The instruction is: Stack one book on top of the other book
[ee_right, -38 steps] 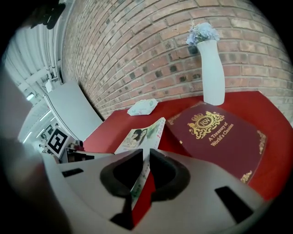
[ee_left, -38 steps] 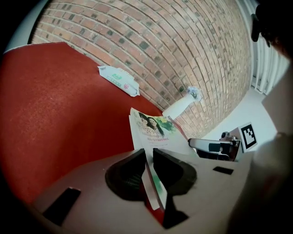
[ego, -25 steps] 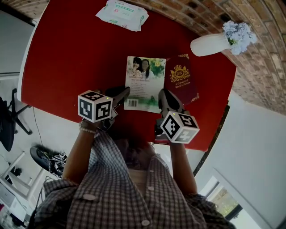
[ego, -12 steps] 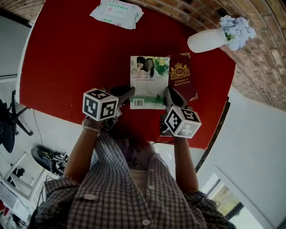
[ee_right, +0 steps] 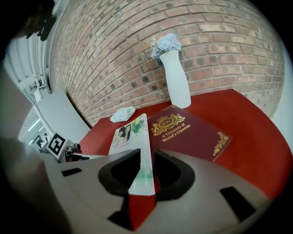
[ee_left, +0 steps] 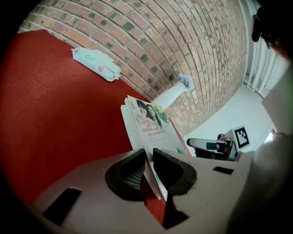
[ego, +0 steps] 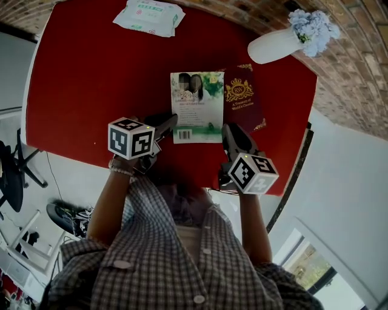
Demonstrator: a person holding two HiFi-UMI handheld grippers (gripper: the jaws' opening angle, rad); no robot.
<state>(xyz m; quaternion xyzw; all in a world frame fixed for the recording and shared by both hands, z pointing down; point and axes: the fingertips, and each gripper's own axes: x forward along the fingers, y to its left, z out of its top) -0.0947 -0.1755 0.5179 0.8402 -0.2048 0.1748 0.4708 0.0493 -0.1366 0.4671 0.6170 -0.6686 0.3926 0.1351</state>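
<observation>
OK, left gripper (ee_left: pixel 149 157): fingers (ee_left: pixel 176 170) are clamped on the near left corner of the paperback (ee_left: pixel 153 125), cover and pages pinched between them. Right gripper (ee_right: pixel 146 161): fingers (ee_right: pixel 176 176) have just been opening and stand apart. The paperback's near right edge is between them with a gap on each side, so there's no grip there. The paperback sits mid-worktop (ego: pixel 85 85), its right strip overlapping the left edge of the maroon book (ego: pixel 245 103) and the rest over the red top. Its near end looks raised off the surface; can't tell how far. My read: the stack is half done, and the step in hand is shifting the paperback right until it covers the maroon book. To do it well, I'd close the right fingers back on that edge so both near corners are carried. A one-corner hold on a floppy paperback will likely sag. Lift the overlapping side clear first so it doesn't catch and shove the lower book. Then lay it flat and square up the near edges, keeping the move short and low. Room: the maroon book's right side is near the worktop's right edge, so don't nudge it that way. The vase (ego: pixel 273 45) stands beyond the books by the brick wall, apart from them. The pack of wipes (ego: pixel 148 13) is well off at the far left, with plenty of bare worktop on the left side.
</observation>
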